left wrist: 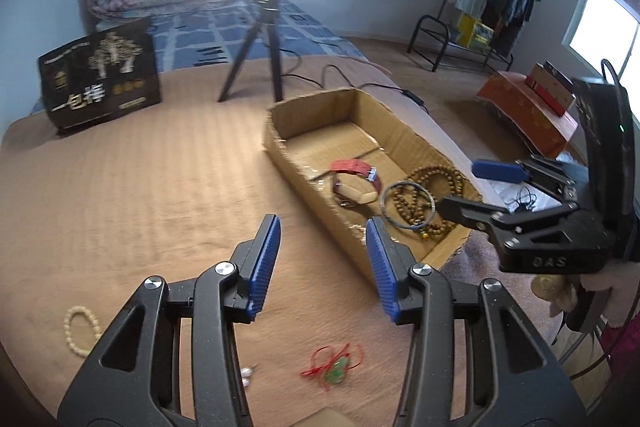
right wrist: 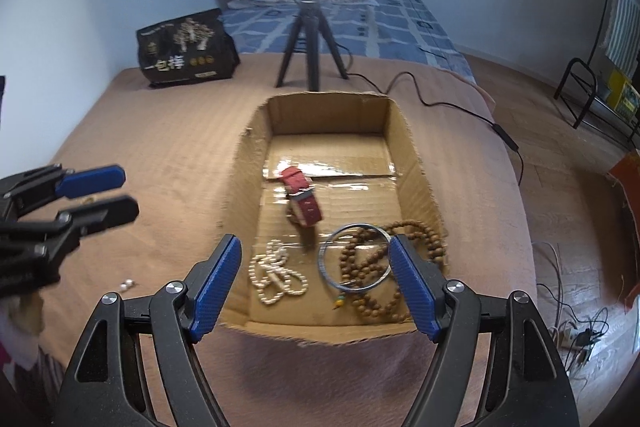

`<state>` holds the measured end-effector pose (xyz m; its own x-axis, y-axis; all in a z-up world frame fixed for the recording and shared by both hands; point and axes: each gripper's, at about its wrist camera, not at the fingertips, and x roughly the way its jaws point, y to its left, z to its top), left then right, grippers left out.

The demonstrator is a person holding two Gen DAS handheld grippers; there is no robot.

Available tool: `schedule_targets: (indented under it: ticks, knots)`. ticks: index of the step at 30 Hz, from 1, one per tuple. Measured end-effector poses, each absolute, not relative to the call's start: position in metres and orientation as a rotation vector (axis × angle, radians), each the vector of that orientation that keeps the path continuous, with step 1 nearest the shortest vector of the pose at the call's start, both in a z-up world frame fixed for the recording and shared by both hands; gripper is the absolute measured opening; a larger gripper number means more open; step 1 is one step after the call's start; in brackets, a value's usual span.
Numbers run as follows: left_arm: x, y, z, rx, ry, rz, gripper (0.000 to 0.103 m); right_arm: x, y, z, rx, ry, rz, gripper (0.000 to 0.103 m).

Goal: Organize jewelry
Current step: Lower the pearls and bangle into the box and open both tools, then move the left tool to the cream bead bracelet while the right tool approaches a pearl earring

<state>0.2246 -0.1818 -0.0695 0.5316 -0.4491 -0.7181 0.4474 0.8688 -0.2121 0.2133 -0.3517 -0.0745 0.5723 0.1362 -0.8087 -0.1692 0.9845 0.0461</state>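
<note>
In the cardboard box (right wrist: 408, 147) the red watch (right wrist: 304, 205) lies lengthwise, seemingly; both grippers gape, empty.

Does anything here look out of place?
Yes. A cream bead bracelet, two pearls and a red-corded green charm lie loose on the brown bedspread, outside the cardboard box holding other jewelry.

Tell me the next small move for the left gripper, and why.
Probably lower the left gripper, open and empty, toward the red-string charm on the blanket just below it. The charm lies outside the cardboard box, which already holds the watch and beads.
</note>
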Motion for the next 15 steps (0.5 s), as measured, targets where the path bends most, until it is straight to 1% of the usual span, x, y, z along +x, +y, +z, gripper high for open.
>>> schedule_targets:
  ticks: [3,6,15]
  knots:
    - [0.224,-0.159,-0.065,-0.014,0.846,-0.503,0.046,0.206,-0.339,-0.072,-0.054,0.942,0.206,0.076]
    - [0.220,-0.137,-0.063,-0.023,0.841,-0.482,0.049,0.198,-0.326,-0.070,-0.080,0.945,0.234,0.076]
    - [0.204,-0.067,-0.071,-0.018,0.837,-0.371,0.049,0.176,-0.289,-0.079,-0.178,0.968,0.307,0.076]
